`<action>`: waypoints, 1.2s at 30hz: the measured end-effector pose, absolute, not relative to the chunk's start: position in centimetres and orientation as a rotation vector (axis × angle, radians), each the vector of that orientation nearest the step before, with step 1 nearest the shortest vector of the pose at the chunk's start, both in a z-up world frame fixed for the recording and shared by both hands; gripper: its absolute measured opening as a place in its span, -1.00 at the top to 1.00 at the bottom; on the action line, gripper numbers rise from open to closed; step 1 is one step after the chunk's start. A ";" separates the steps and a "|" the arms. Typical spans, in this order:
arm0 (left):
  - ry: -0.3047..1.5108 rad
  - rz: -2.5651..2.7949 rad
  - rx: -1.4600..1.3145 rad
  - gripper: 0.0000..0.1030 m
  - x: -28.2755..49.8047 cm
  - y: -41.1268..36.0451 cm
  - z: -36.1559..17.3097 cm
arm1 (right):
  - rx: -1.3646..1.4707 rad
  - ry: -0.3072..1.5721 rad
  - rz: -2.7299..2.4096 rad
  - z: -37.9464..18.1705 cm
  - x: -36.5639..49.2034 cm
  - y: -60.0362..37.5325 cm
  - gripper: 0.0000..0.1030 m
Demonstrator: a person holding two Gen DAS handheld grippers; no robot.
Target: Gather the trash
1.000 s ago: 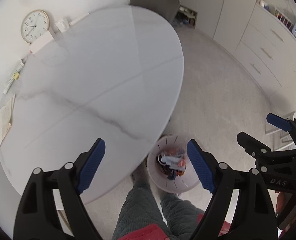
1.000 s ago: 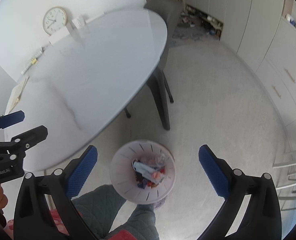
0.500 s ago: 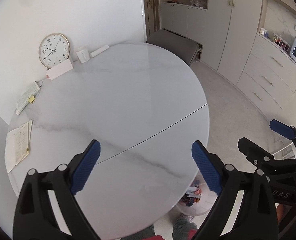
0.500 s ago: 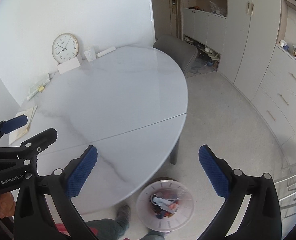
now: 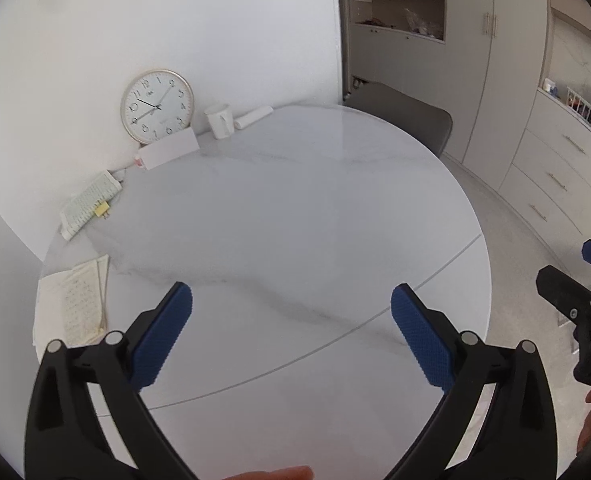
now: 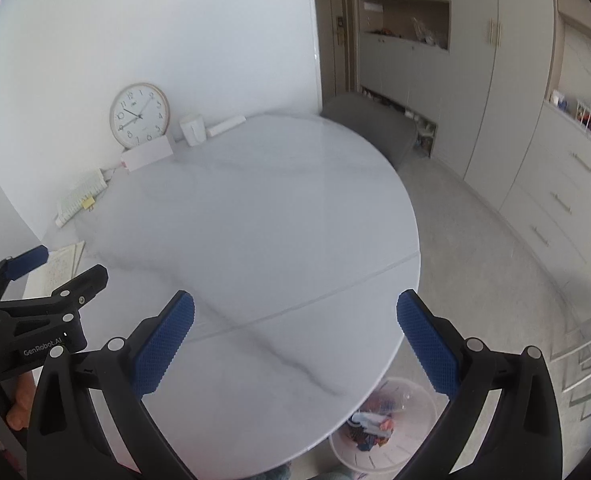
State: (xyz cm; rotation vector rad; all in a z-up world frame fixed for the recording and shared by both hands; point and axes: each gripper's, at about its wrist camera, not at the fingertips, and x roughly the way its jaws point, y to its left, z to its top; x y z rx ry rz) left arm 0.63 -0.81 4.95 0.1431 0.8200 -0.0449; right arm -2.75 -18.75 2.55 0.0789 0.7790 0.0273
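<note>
The white trash bin sits on the floor under the near right edge of the table, with coloured scraps heaped inside. Above it spreads the oval marble table, bare across its middle. Along its far left edge a round clock leans on the wall, with a white mug just beside it and papers nearer me. Pale cabinets fill the right wall. My left gripper has just been opening and stands wide, nothing between its pads. My right gripper is spread wide too, holding nothing.
</note>
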 end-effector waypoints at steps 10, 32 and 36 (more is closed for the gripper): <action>0.699 0.073 0.082 -0.85 0.1 3.2 9.0 | 0.013 0.621 0.016 8.3 -2.4 -15.5 -0.95; 0.716 0.106 0.039 -0.85 -1.0 3.3 8.8 | -0.003 0.627 0.043 8.9 -3.5 -15.2 -0.96; 0.720 0.109 0.040 -0.85 -1.0 3.3 8.8 | 0.000 0.625 0.040 8.9 -3.7 -15.3 -0.96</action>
